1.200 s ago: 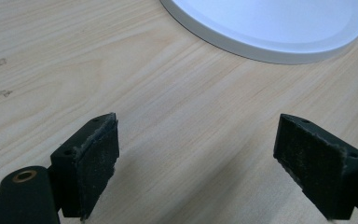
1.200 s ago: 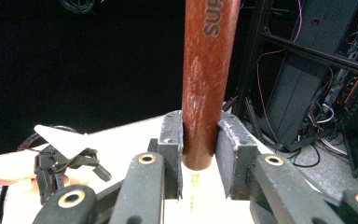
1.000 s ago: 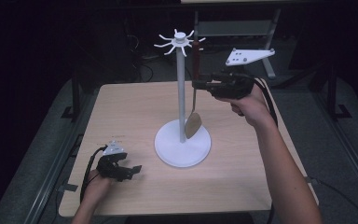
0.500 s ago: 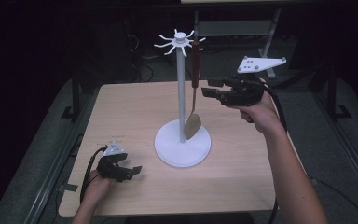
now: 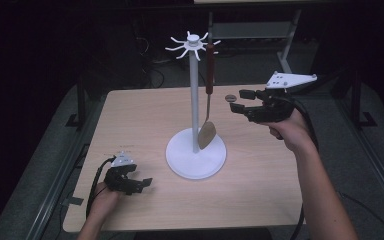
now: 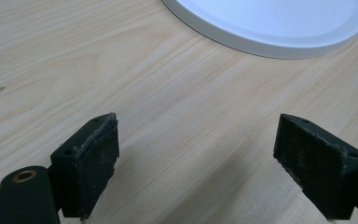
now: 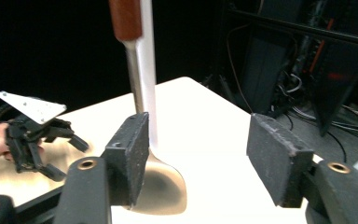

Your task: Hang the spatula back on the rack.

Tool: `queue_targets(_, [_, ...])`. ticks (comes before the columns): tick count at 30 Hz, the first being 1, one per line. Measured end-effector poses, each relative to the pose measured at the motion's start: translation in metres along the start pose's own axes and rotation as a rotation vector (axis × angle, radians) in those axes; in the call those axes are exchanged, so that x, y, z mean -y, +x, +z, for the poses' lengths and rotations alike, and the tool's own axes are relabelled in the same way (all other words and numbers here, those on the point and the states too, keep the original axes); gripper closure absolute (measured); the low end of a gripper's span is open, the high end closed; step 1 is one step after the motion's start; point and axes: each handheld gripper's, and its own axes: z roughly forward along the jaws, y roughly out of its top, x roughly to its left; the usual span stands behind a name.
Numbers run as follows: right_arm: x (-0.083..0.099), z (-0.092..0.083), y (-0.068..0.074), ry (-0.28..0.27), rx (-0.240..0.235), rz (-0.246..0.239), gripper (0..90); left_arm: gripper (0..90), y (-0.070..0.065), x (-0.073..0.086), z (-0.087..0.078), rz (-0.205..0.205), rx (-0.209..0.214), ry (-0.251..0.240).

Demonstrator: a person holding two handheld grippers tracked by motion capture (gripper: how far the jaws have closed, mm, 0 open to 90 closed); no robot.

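The spatula (image 5: 209,90) is hanging from the white stand (image 5: 194,100), blade over the base. Judged rigid, light and free-swinging; grip the wooden handle. The right gripper (image 5: 241,102), beside it, has just been opening, empty. The left gripper (image 5: 141,184) is resting apart on the table (image 5: 260,195).

In the left gripper view the stand's white base (image 6: 279,28) is cut off by the top edge. In the right gripper view the spatula's (image 7: 135,60) handle runs out past the top edge, its blade partly hidden behind the near jaw; the small dark disc (image 5: 230,98) right of the stand's pole is too small to identify.
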Motion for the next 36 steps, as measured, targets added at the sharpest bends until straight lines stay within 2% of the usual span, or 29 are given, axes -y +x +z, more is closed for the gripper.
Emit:
queue_targets(7, [0.015, -0.005, -0.006, 0.018, 0.042, 0.02, 33.7, 13.8, 0.0, 0.0, 0.0, 0.0, 0.002, -0.002])
queue_targets(11, [0.028, -0.008, -0.012, 0.034, 0.065, 0.047, 30.8, 13.8, -0.001, 0.0, 0.0, -0.001, 0.003, -0.004])
queue_targets(23, [0.061, -0.013, -0.02, 0.071, 0.09, 0.08, 24.2, 13.9, 0.0, 0.0, 0.0, 0.006, -0.002, 0.0])
queue_targets(24, [0.061, -0.013, -0.02, 0.071, 0.09, 0.08, 24.2, 13.9, 0.0, 0.001, 0.0, -0.003, 0.0, 0.0])
queue_targets(29, [0.078, -0.017, -0.022, 0.09, 0.114, 0.097, 21.0, 13.8, 0.001, 0.0, -0.001, 0.014, -0.002, 0.006])
queue_targets(36, [0.097, -0.022, -0.025, 0.108, 0.128, 0.127, 19.8, 13.8, -0.001, 0.001, -0.001, -0.001, 0.0, -0.002])
